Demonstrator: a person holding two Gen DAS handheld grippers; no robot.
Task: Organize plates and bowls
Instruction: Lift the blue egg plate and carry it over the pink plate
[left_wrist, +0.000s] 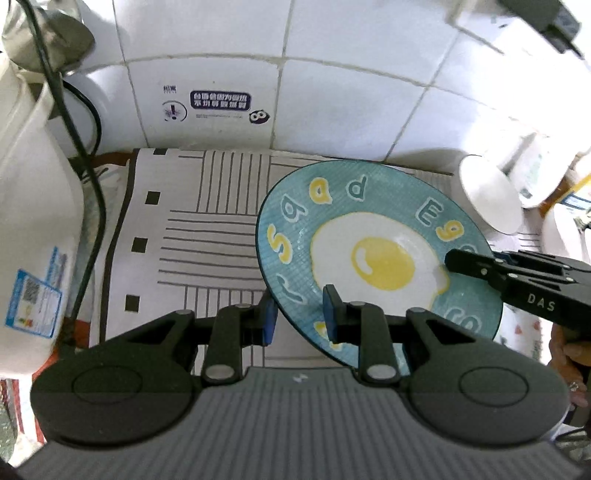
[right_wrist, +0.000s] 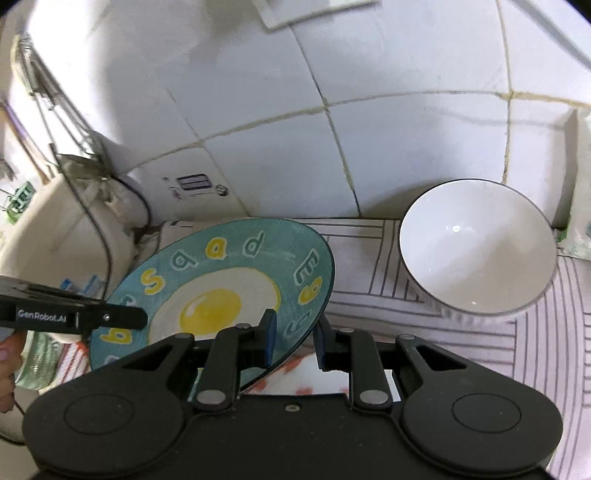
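Observation:
A teal plate with a fried-egg picture and yellow letters is held tilted above the striped mat. My left gripper straddles its near left rim, blue pads either side of the edge with a gap showing. My right gripper straddles the opposite rim the same way; it also shows in the left wrist view reaching onto the plate. The plate shows in the right wrist view too. A white bowl stands on the mat to the right; in the left wrist view the bowl appears tilted.
A striped white mat covers the counter against a white tiled wall. A large white appliance with a black cable stands at the left. White containers sit at the far right.

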